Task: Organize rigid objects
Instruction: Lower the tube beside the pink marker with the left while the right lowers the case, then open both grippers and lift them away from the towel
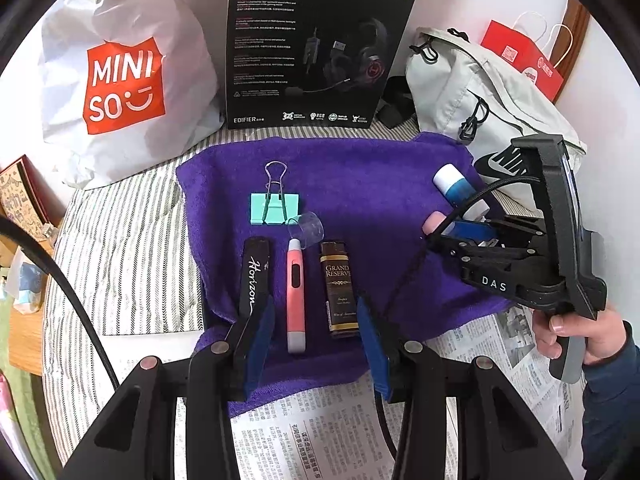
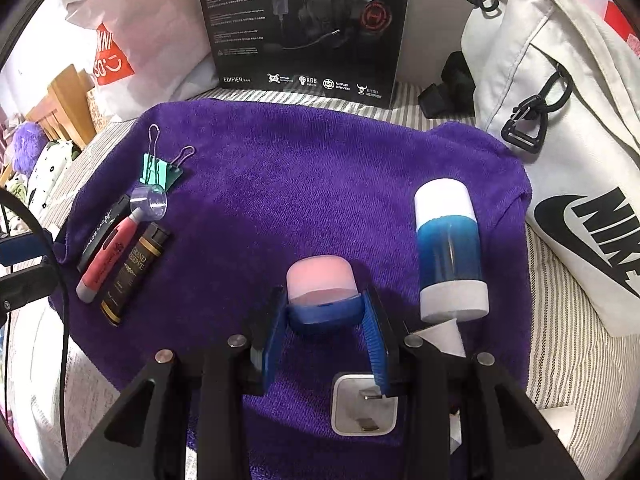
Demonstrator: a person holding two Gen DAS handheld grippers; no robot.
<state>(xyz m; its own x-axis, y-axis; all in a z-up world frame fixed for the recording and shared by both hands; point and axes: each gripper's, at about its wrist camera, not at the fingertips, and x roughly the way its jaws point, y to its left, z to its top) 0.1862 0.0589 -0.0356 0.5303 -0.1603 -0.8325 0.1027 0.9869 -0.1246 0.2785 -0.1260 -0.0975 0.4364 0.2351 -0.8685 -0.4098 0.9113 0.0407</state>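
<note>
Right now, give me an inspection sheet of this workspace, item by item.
Surface: purple towel over striped bedding and newspaper.
Job's things: black Horizon bar, pink pen and Grand Reserve bar lie side by side; green binder clip and clear cap lie beyond them; blue-and-white tube; white charger; pink-and-blue item.
Clutter: nothing seen.
Grippers: left gripper open, empty; right gripper around the pink-and-blue item, contact unclear.
Cables: black cable at left.
Surroundings: Miniso bag, headset box, Nike bag.
</note>
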